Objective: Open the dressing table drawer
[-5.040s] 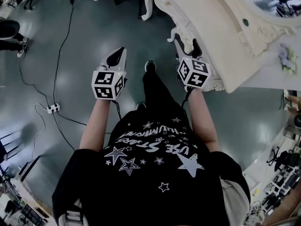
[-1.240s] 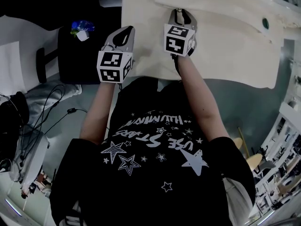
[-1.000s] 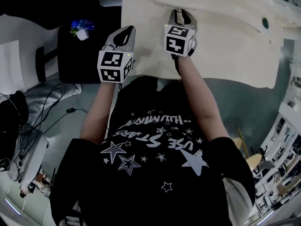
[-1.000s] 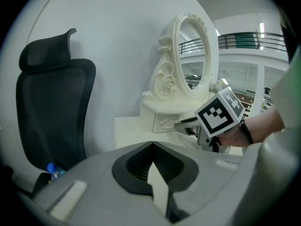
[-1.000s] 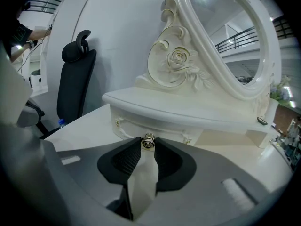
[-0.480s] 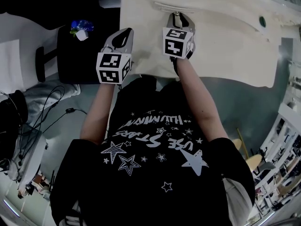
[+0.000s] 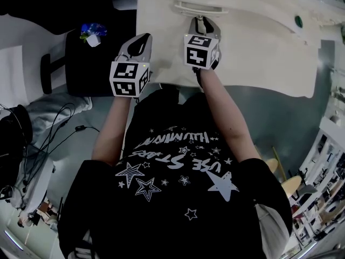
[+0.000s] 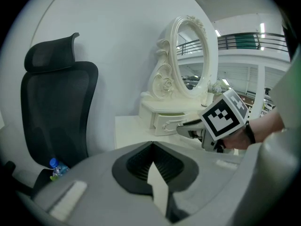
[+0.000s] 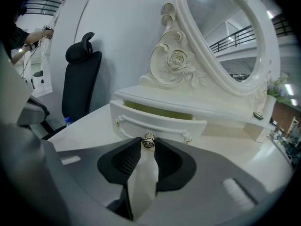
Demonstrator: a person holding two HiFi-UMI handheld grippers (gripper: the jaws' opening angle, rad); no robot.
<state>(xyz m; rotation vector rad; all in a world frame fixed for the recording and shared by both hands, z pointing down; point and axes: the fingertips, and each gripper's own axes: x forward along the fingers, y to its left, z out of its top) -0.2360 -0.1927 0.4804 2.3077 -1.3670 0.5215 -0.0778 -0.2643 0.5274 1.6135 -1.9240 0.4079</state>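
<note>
Right gripper fingers narrowly apart, tight on drawer knob; left gripper fingers together, empty.

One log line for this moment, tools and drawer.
right tool: shut on knob | drawer: partly open | left tool: shut, empty

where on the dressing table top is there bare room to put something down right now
Bare tabletop left of the drawer, toward the black chair, and right of it. Crowded straight before the drawer, where the right gripper is shut on its knob.
</note>
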